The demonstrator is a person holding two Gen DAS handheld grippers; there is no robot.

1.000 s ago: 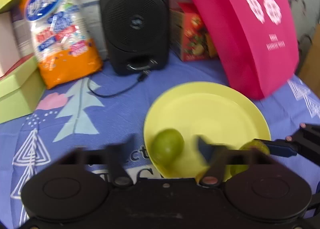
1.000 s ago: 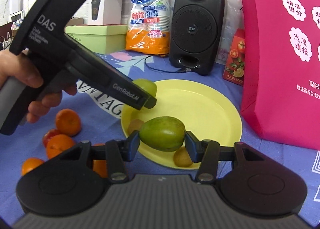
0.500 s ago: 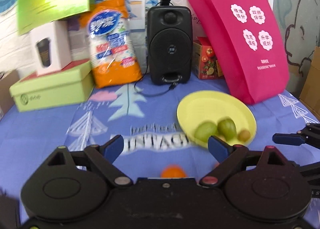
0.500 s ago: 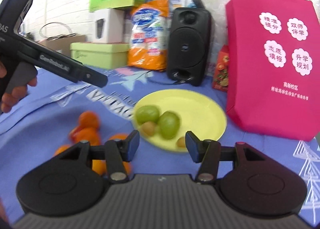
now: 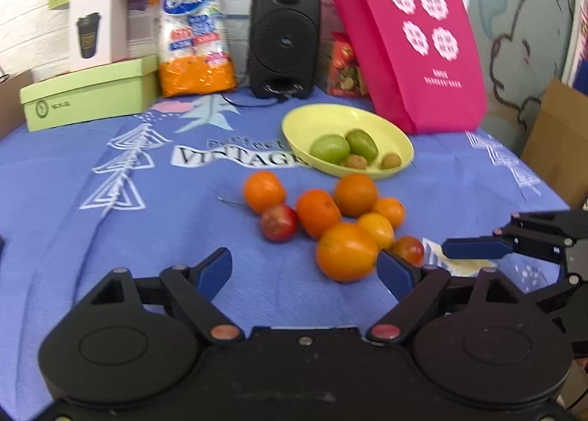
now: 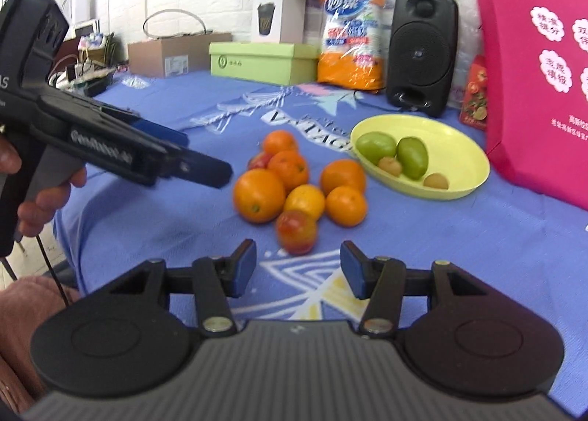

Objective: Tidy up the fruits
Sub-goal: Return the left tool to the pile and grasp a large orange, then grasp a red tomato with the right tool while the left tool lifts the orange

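Note:
A yellow plate [image 5: 316, 123] [image 6: 466, 149] holds two green fruits [image 5: 329, 150] [image 6: 412, 158] and two small brown ones [image 6: 436, 181]. Several oranges [image 5: 347, 251] [image 6: 259, 195] and two red apples [image 5: 278, 222] [image 6: 296, 231] lie in a cluster on the blue cloth in front of the plate. My left gripper [image 5: 305, 270] is open and empty, near side of the cluster. My right gripper [image 6: 297, 268] is open and empty, just short of a red apple. Each gripper shows in the other's view: right gripper [image 5: 474, 249], left gripper [image 6: 205, 171].
A pink bag [image 5: 415, 35] [image 6: 533, 72] stands right of the plate. A black speaker [image 5: 283, 39], an orange packet [image 5: 194, 31] and a green box [image 5: 88, 92] line the back. A cardboard box [image 5: 558, 141] stands at the right table edge.
Both grippers have pulled back from the plate toward the near edge. The right gripper let go of the green fruit, which now lies on the plate. The orange cluster has come into view.

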